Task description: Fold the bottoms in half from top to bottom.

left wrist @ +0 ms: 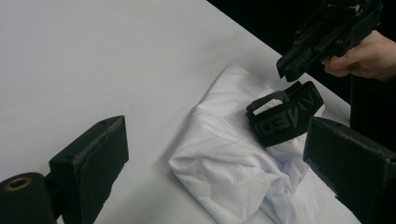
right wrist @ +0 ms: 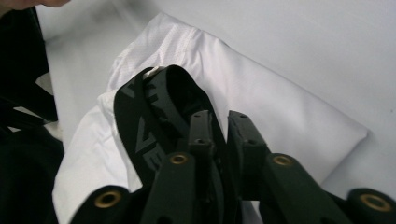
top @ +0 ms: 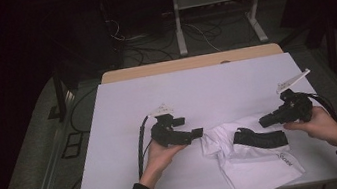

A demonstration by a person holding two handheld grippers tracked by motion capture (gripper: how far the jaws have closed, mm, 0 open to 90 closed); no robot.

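Observation:
A white mesh garment with a black lettered waistband lies crumpled on the white table, front right. My left gripper is open and level with the garment's left edge; in the left gripper view its jaws stand wide apart around the cloth without touching it. My right gripper hovers just above the waistband with its jaws nearly together and nothing between them. In the right gripper view the right gripper points down at the waistband loop and the white cloth.
The table's wooden back edge shows beyond the white cover. Behind it, on the dark floor, are cables and the white legs of a stand. Bare white surface lies left of and behind the garment.

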